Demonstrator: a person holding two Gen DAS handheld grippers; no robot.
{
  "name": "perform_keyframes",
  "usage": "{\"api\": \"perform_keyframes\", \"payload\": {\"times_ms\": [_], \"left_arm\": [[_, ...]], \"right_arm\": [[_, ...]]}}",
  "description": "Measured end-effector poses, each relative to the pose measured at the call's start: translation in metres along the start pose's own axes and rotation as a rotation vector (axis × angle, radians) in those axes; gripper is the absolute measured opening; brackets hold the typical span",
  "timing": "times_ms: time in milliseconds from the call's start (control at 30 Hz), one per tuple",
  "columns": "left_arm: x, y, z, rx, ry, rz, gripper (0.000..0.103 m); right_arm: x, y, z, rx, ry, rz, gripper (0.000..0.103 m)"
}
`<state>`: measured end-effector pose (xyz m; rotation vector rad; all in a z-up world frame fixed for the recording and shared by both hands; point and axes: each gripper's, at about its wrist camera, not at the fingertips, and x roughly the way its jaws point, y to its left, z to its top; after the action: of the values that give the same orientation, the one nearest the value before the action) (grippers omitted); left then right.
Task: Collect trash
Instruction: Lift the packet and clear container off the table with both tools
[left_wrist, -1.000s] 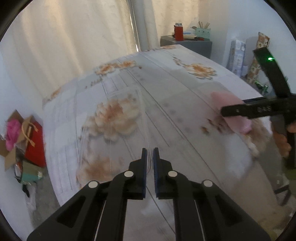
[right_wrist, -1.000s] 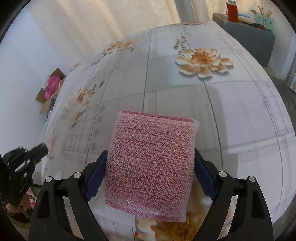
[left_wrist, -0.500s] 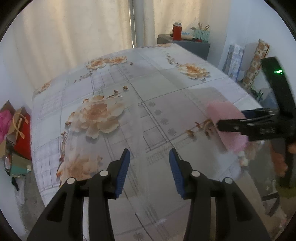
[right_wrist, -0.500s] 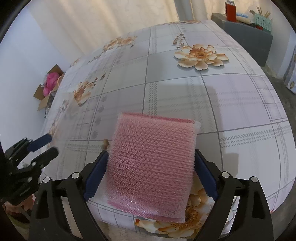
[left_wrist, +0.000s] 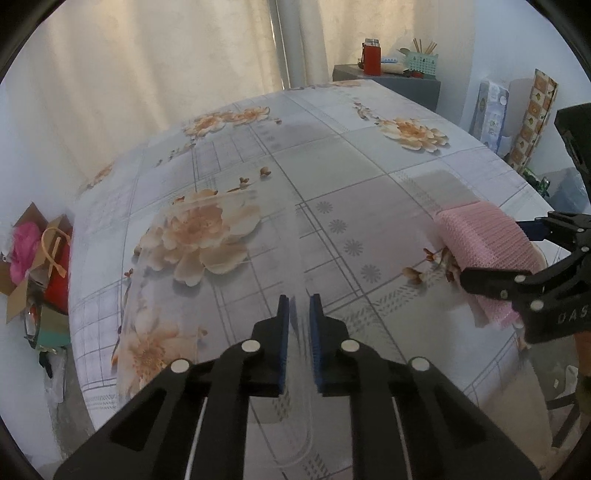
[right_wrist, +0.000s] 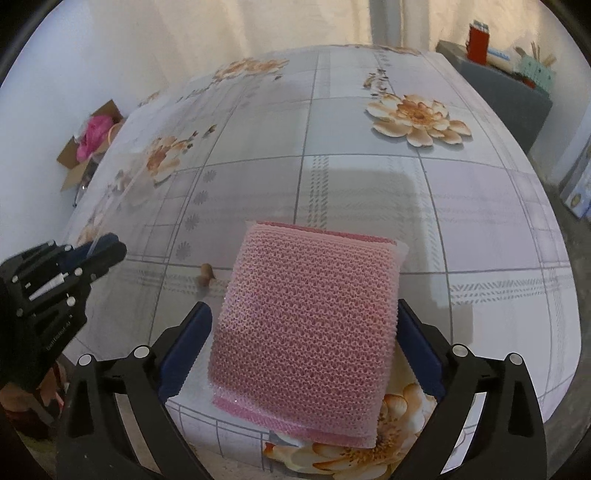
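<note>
My right gripper (right_wrist: 303, 325) is shut on a pink mesh pad in a clear wrapper (right_wrist: 306, 321) and holds it over the near edge of the floral table; the pad also shows in the left wrist view (left_wrist: 484, 243). My left gripper (left_wrist: 300, 325) is nearly closed on the edge of a thin clear plastic bag (left_wrist: 221, 236), which spreads faintly to the left over the tablecloth. In the right wrist view the left gripper (right_wrist: 107, 251) is at the lower left with the clear bag (right_wrist: 125, 177) stretching away from it.
The table (left_wrist: 332, 155) has a grey checked cloth with orange flowers. A cardboard box with pink and red items (left_wrist: 33, 258) sits on the floor at the left. A grey cabinet (left_wrist: 388, 77) with a red jar stands behind; boxes (left_wrist: 495, 110) lean at the right wall.
My left gripper opened half a second ago and has closed again on the clear bag's edge. The right gripper keeps its hold on the pink pad, shifted slightly.
</note>
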<state>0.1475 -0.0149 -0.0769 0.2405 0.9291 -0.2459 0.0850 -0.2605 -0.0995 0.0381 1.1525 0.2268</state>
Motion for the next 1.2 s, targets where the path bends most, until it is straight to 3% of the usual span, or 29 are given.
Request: {"api": "perform_keyframes", "payload": {"times_ms": [333, 400, 567, 1200], "left_arm": [[-0.003, 0.001, -0.004, 0.001, -0.010, -0.003, 0.007], [-0.003, 0.001, -0.005, -0.003, -0.011, -0.005, 0.007], [-0.004, 0.002, -0.006, -0.012, -0.020, -0.005, 0.007], [-0.015, 0.000, -0.004, 0.000, -0.068, 0.009, 0.004]], "right_arm": [[0.000, 0.000, -0.001, 0.031, -0.011, -0.011, 0.092], [0.002, 0.005, 0.000, 0.008, -0.018, -0.052, 0.083], [0.002, 0.007, -0.001, 0.003, -0.032, -0.082, 0.079], [-0.019, 0.015, -0.013, -0.019, -0.086, -0.141, 0.078]]}}
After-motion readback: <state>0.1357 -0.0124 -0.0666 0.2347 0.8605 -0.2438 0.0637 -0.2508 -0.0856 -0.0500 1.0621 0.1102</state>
